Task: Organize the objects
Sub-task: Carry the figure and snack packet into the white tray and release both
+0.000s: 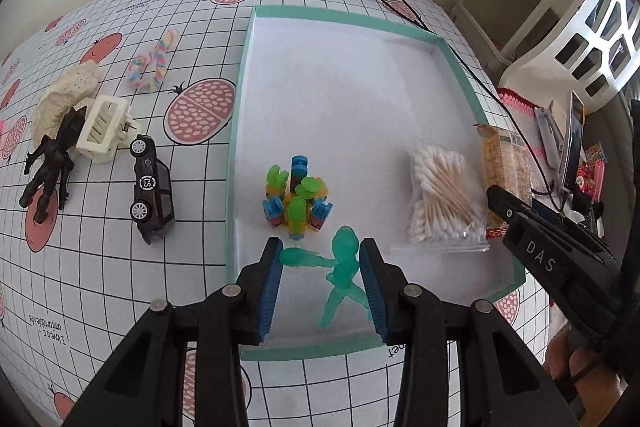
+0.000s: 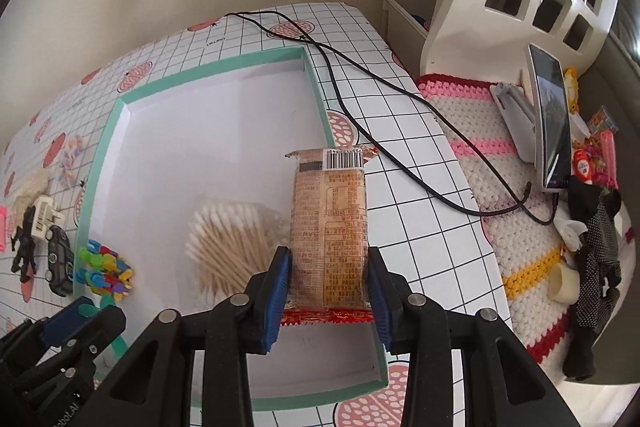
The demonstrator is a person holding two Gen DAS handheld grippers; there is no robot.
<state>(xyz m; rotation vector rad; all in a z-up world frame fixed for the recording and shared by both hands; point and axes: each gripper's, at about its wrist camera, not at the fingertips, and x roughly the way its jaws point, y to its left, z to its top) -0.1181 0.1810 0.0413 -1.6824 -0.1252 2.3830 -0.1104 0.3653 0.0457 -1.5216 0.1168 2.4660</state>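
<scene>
Teal-rimmed tray (image 1: 236, 131) is clearly my collection point: a bag of cotton swabs (image 1: 440, 199) and a cluster of coloured plastic pieces (image 1: 298, 197) already lie inside it. My left gripper (image 1: 322, 287) hangs over the tray's near end, jaws spread around a translucent green figure (image 1: 344, 267) that lies on the white floor; the right pad looks close to the figure, but I judge nothing is clamped. My right gripper (image 2: 326, 291) is clenched on a snack packet (image 2: 330, 223), held lengthwise over the tray's right side beside the swabs, presumably for setting down there. Outside, on the gridded tablecloth (image 1: 200, 235), a toy car (image 1: 152, 195), a black figure (image 1: 50, 167) and a pastel rope (image 1: 154, 65) remain unsorted.
</scene>
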